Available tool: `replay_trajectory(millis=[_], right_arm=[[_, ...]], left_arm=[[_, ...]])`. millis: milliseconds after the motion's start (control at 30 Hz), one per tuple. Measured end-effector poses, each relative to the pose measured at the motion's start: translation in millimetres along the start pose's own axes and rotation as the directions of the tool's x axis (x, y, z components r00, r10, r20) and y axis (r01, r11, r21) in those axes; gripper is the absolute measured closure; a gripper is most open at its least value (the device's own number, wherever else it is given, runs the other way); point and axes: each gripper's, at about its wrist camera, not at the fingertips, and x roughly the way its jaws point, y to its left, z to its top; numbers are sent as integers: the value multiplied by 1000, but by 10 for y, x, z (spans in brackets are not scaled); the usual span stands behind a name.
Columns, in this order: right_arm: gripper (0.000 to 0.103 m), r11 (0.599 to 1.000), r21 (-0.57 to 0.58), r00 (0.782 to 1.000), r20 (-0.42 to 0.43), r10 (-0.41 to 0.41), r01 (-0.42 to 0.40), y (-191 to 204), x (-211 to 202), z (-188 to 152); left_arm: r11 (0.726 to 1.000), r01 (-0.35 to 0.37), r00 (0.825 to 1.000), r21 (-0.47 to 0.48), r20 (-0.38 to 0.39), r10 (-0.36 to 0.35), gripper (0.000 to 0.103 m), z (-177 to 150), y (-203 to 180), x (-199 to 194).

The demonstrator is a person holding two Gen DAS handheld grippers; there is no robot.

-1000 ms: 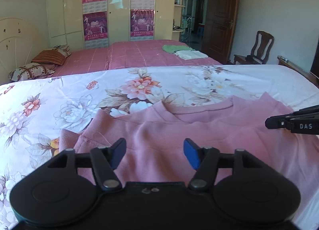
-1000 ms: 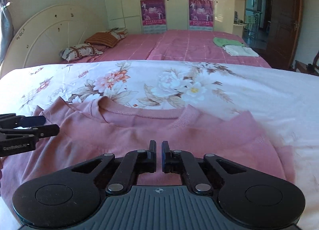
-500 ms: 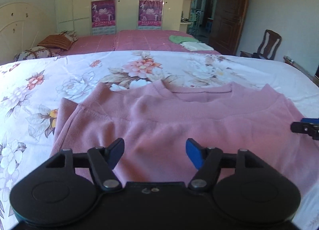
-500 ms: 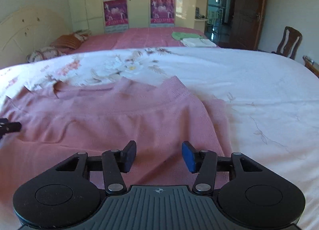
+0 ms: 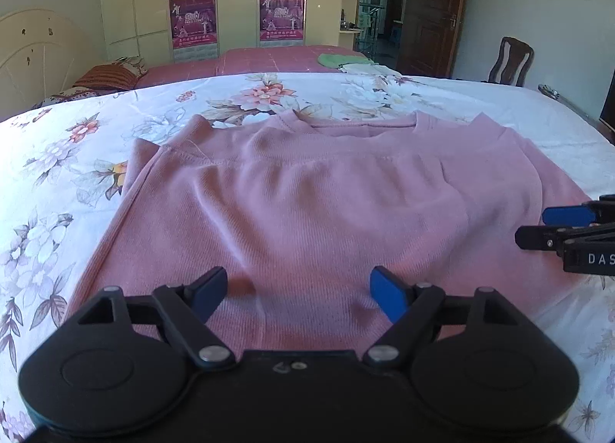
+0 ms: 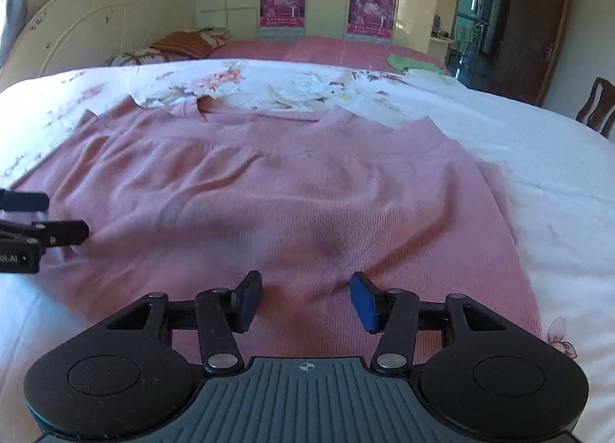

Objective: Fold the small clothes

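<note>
Left wrist view: the pink sweater (image 5: pixel 307 193) lies flat on the floral bed (image 5: pixel 77 174), neckline at the far side, probably laid out for folding. The left gripper (image 5: pixel 298 291) hovers over its near hem, fingers spreading wider, nothing between them. Right wrist view: the right gripper (image 6: pixel 305 300) has fingers apart over the cloth too, gripping nothing.

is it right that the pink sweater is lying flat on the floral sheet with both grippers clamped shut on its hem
Not quite. The pink sweater does lie flat on the floral sheet, but neither gripper is clamped on it. In the wrist views the left gripper is opening over the fabric and the right gripper stands open, nothing pinched.
</note>
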Motion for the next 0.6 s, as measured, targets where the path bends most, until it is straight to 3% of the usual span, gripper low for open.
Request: replay_trajectory(millis=[100,167,267,433,600], right_arm=[[53,1000,-12,1000,-19,22,-22,121,76,29],[53,999,-11,995,-88,47,-48,166,175,-33],[53,995,-100,996,-89,11,-20,219,105,-186],[53,998,-56,992,-126,30,-38,132,-9,-253],[52,996,73,998,-17,59,-58,142,-126,32]], left_arm=[[999,15,1000,30,-8,-14,22,1,-101,43],[998,2,998,61,-55,1,20,-53,-135,125],[999,4,999,46,-45,-1,19,-179,-68,62],[1000,5,997,-8,-72,-6,21,-138,-22,-24],[999,-2,999,-39,-49,0,19,24,-67,-53]])
